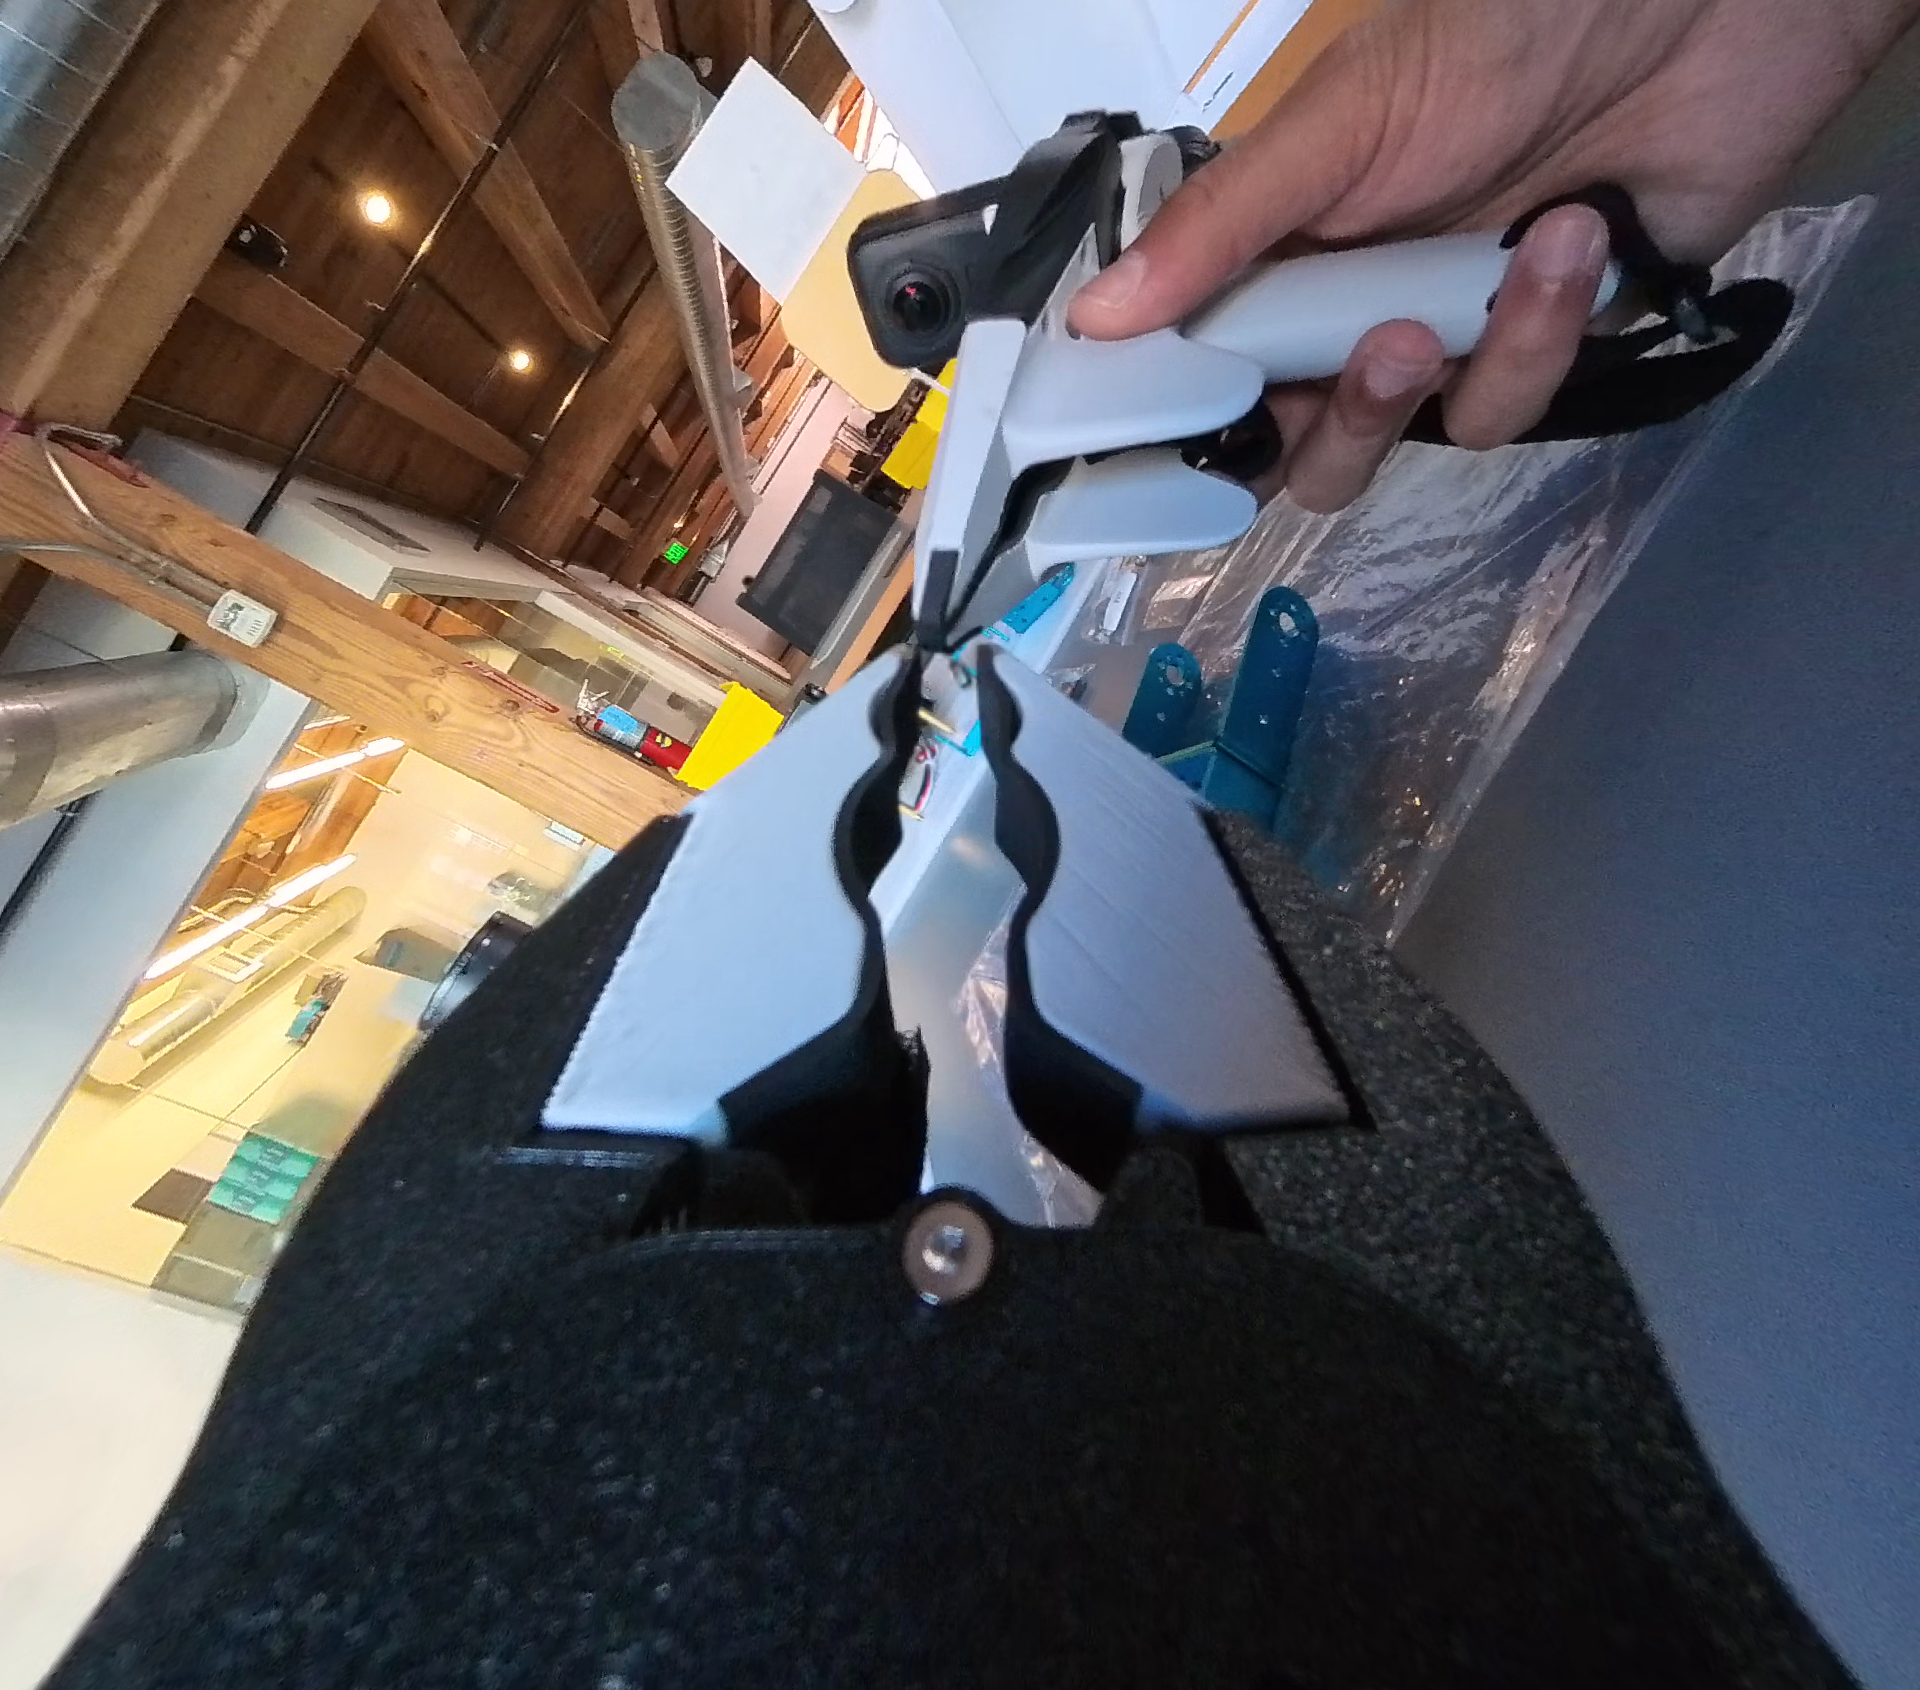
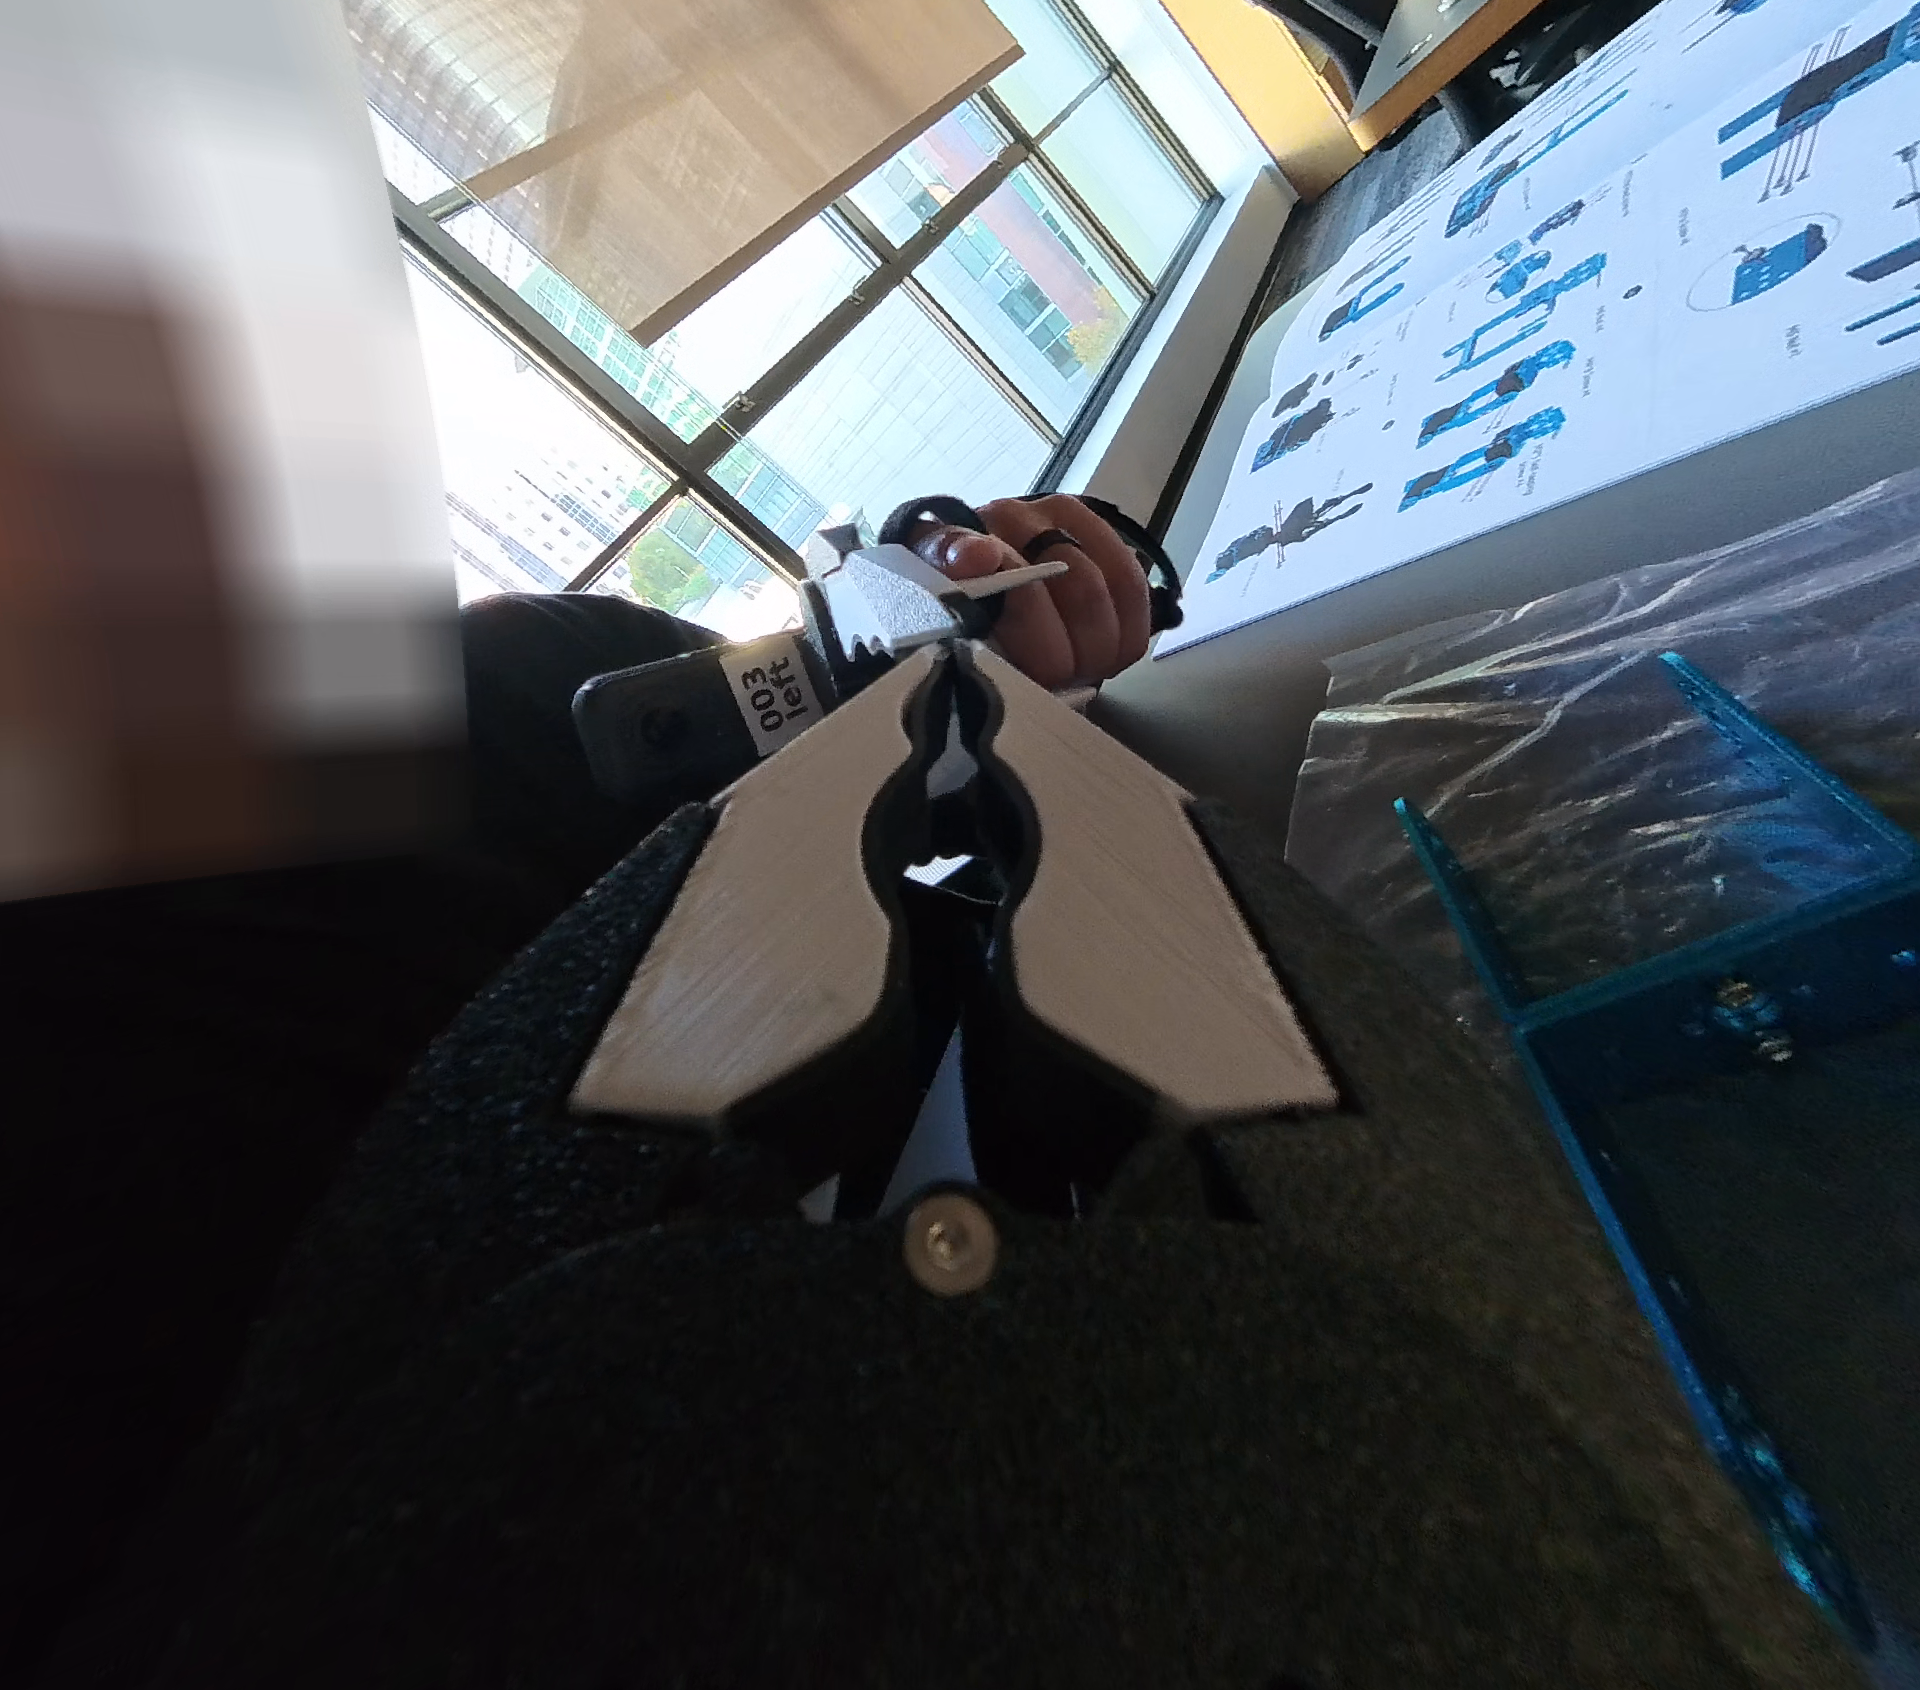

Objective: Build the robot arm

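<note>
Left wrist view: left gripper point(image 1: 940, 684) parted, tips meeting the right gripper point(image 2: 951, 664) (pressed nearly together) above blue brackets point(image 1: 1236, 705).

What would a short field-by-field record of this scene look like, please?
left gripper: tips slightly apart, whether gripping anything unclear
right gripper: shut, whether on anything unclear
meeting: the two grippers are tip to tip above the table edge
table: grey
plastic bag: lies on the table, beside the grippers
blue brackets: on the bag
picture sheet: flat on the table, beyond the bag
</note>
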The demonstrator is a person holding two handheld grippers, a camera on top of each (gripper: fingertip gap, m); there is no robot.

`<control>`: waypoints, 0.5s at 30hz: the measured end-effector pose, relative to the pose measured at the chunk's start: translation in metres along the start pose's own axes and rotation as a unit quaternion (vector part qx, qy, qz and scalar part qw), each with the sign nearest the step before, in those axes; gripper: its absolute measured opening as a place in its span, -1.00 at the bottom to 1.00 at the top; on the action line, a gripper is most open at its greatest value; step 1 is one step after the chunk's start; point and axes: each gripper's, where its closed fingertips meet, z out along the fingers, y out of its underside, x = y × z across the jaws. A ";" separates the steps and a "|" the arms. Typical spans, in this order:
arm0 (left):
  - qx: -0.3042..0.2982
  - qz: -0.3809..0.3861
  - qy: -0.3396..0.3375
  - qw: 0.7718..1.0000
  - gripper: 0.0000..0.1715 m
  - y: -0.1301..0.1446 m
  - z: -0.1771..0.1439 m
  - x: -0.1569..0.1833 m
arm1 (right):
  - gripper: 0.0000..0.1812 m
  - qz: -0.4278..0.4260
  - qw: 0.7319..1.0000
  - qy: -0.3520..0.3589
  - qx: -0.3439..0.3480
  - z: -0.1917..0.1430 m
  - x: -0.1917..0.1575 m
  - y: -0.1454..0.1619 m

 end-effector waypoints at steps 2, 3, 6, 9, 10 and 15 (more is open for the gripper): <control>0.001 -0.002 0.000 1.000 -0.91 -0.001 0.000 0.000 | -1.00 0.000 1.000 0.000 -0.003 0.000 0.000 0.001; 0.001 -0.004 -0.001 1.000 -0.93 -0.001 0.000 -0.001 | -1.00 0.001 1.000 -0.001 -0.002 0.000 0.001 0.001; -0.001 -0.011 0.005 1.000 -0.97 0.000 0.000 -0.001 | -1.00 0.001 1.000 0.002 -0.003 0.001 0.002 0.002; -0.021 -0.011 0.018 1.000 -1.00 0.013 -0.002 -0.005 | -1.00 -0.016 1.000 0.024 -0.004 -0.005 0.005 -0.002; -0.033 -0.028 0.032 0.999 -1.00 0.021 -0.003 -0.008 | -1.00 -0.033 0.998 0.045 -0.001 -0.010 0.008 -0.006; -0.168 -0.223 0.121 0.952 -0.87 0.098 -0.020 -0.031 | -0.96 -0.211 0.946 0.239 -0.053 -0.030 0.039 -0.006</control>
